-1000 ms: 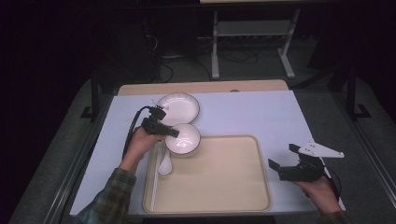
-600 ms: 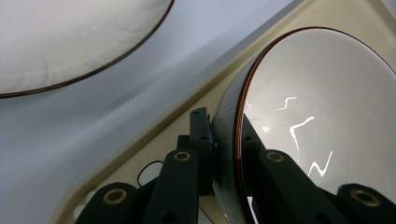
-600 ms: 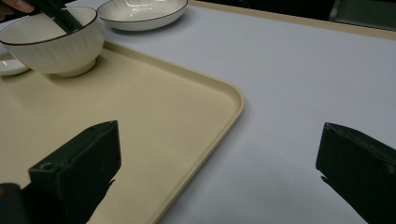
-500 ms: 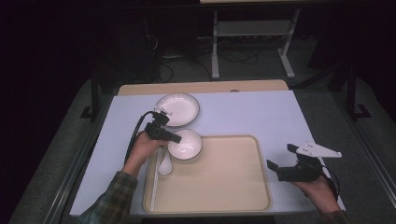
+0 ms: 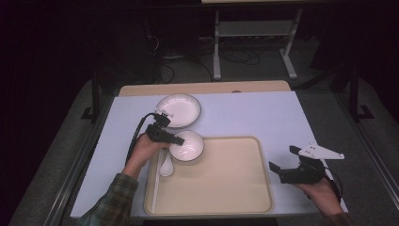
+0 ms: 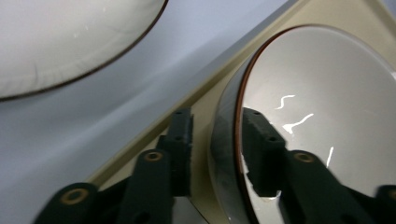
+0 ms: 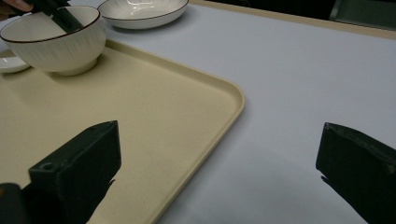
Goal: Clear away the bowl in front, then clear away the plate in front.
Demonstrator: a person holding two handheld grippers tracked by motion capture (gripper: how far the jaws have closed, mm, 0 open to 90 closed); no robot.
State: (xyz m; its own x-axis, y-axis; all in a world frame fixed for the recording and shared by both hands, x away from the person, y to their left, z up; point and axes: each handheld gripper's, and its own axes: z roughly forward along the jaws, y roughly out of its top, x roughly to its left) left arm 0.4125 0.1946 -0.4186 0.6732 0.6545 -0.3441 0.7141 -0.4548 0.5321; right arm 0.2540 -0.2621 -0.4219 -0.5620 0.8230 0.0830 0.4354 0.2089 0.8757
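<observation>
A dark room surrounds a pale table point(image 5: 263, 117) carrying a beige tray point(image 5: 226, 188). The bowl point(image 5: 187, 146) sits in the tray's far left corner, upright on the tray floor. The left gripper point(image 5: 175, 140) straddles its near-left rim, one jaw inside and one outside; the jaws have just been opening, and in the left gripper view the outer pad stands off the wall, so the bowl is no longer clamped. A white spoon point(image 5: 165, 165) lies just beside the bowl at the tray's left edge. A shallow plate point(image 5: 178, 109) rests on the table beyond. The right gripper point(image 5: 282, 165) hovers wide open, empty, over the tray's right edge.
</observation>
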